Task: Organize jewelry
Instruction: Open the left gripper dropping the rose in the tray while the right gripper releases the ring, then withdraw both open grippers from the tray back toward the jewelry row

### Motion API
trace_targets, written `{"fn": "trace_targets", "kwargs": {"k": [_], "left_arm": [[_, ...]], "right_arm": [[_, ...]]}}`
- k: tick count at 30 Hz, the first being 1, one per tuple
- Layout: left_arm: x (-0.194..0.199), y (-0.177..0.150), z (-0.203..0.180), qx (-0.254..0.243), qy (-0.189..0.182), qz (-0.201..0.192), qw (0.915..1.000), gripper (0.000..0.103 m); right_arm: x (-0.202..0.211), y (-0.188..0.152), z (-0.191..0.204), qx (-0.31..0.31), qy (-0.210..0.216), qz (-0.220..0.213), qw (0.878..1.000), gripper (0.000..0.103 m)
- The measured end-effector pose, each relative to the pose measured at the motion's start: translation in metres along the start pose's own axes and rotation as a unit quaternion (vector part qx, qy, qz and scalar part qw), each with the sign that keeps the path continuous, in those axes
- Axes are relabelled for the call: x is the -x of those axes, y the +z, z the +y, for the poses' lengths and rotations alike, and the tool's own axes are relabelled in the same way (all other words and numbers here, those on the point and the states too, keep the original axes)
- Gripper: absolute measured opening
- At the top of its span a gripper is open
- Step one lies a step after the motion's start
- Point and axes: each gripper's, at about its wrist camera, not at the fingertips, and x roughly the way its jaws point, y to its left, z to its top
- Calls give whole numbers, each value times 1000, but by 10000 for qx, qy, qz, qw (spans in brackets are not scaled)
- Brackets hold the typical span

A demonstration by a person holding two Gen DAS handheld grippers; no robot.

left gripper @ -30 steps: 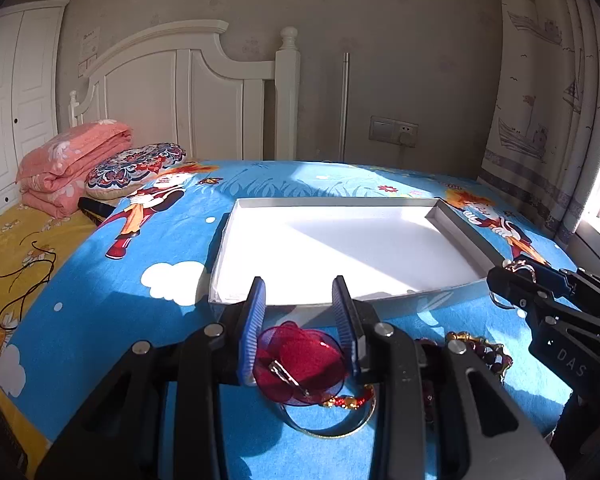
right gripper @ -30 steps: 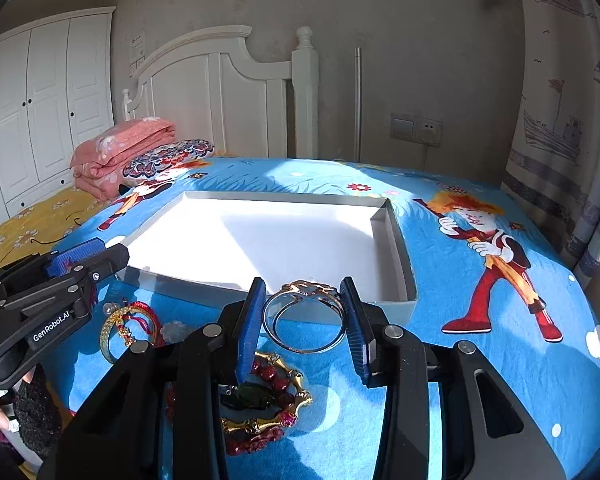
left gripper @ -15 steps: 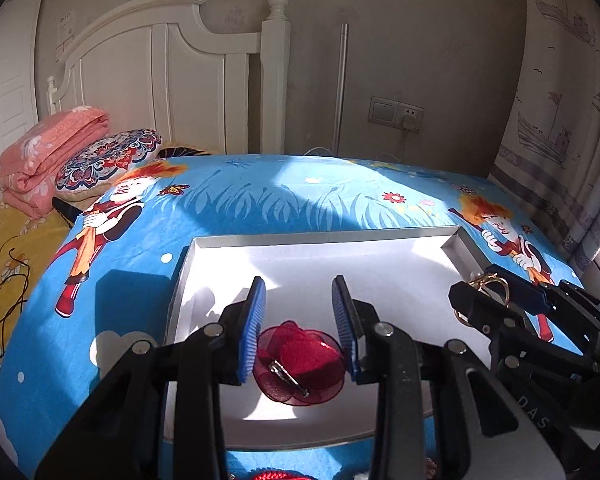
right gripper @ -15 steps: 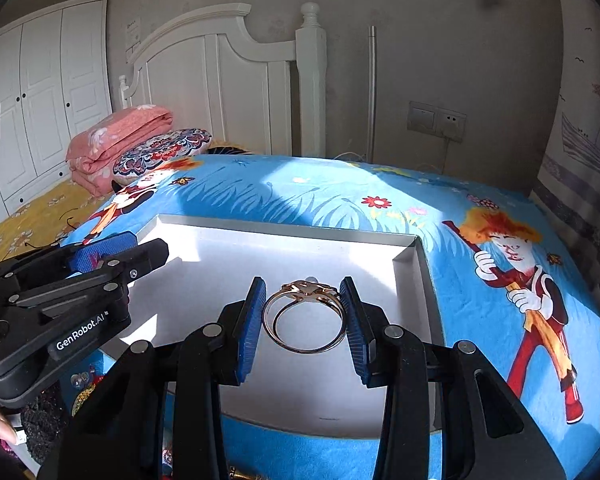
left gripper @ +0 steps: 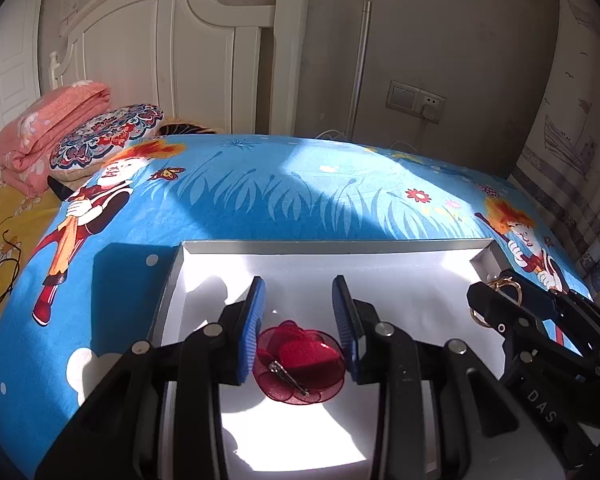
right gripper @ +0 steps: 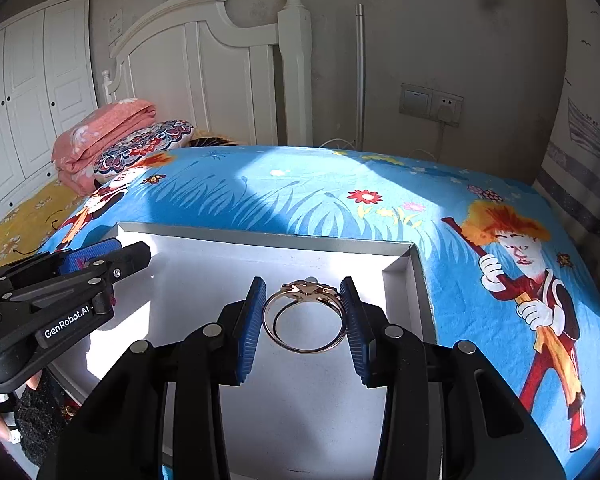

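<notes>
Between the blue pads of your left hand-held gripper (left gripper: 299, 328), low in the frame's centre, sits the dark red gauzy fabric flower brooch with a metal pin (left gripper: 299, 364), over the shallow white cardboard tray (left gripper: 332, 246). It looks featherlight and soft, so pinch the petals gently; the pin is the stiff part. Whether the pads truly press it, you cannot tell. Your right hand-held gripper (right gripper: 303, 314) is closed across the thin gold-coloured metal ring bangle (right gripper: 305, 317), near the tray's right corner. That one is rigid, smooth and probably slippery: hold it across its width.
</notes>
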Motion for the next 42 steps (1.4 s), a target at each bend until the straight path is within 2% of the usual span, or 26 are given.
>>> {"fn": "trace_targets", "kwargs": {"k": [2, 6, 11, 12, 14, 15, 20, 22, 30, 34, 42], "left_arm": [[7, -2, 0, -39, -33, -118, 9999, 34], [20, -5, 1, -46, -358, -251, 9990, 34], [11, -2, -3, -182, -182, -91, 9996, 35], [9, 0, -3, -167, -137, -72, 9997, 36], [5, 1, 0, -68, -82, -38, 9999, 44], [5, 2, 1, -10, -54, -51, 10000, 47], [8, 0, 4, 61, -10, -90, 9999, 54], [15, 0, 5, 51, 53, -163, 9998, 65], [77, -10, 20, 166, 415, -737, 9963, 94], [102, -31, 28, 190, 601, -874, 9942, 98], [123, -85, 48, 412, 734, -704, 9940, 98]], "right_arm": [[5, 0, 3, 121, -36, -83, 9999, 38], [10, -1, 11, 309, -23, -134, 9994, 38], [0, 1, 7, 168, -1, -4, 9999, 38], [-2, 2, 6, 120, 31, 32, 9999, 42], [-2, 4, 5, 100, 34, 45, 9999, 58], [-1, 4, 4, 105, 30, 1, 9999, 60], [5, 5, 4, 163, -29, -34, 9999, 60], [8, 4, 5, 168, -20, -18, 9999, 60], [48, -12, 7, 146, 111, -204, 9996, 60], [71, -34, 8, 19, 238, -177, 9996, 60], [101, -79, 10, -83, 209, -74, 9997, 60]]}}
